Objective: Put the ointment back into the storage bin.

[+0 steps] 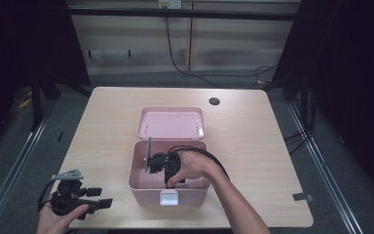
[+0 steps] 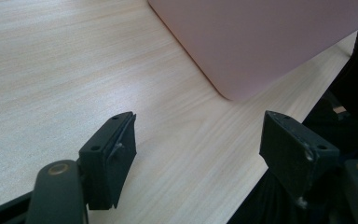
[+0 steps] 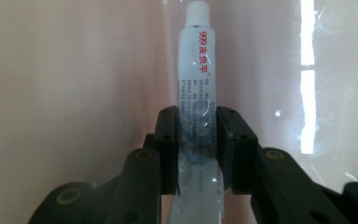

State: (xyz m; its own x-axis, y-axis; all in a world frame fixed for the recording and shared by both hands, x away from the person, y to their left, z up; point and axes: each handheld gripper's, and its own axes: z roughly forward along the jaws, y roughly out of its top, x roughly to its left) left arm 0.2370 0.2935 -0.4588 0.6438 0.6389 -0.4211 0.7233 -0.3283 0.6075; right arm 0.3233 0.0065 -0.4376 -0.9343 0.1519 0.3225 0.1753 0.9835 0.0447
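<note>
The jaws of the right gripper [image 3: 197, 149] are clamped on a white plastic ointment tube with red lettering and a white cap [image 3: 197, 70], pinching its body below the middle, with the cap end pointing away from the camera. The jaws of the left gripper [image 2: 200, 154] stand wide apart with nothing between them, resting low over the pale wood-grain bench [image 1: 253, 141] near its front left corner.

On the bench sits a pink plastic storage box [image 1: 137, 187] with a white front latch, and its matching pink lid [image 1: 171, 123] lies flat just behind it. The right gripper [image 1: 168, 168] reaches down inside the box, so the tube is held within the box, close to a pink inner wall.

The tube looks light and soft-walled. A hard squeeze would likely dent it or press on the contents, and its glossy skin, which seems to sit inside a clear wrapper, could slip. The mid-body hold looks sound; nearer the cap shoulder would be stiffer.

In the high view the hand and gripper cover the tube, and the box floor beneath them is shadowed. The tube's tail end is cut off at the bottom of the right gripper view, and its small print is too fine to read.
</note>
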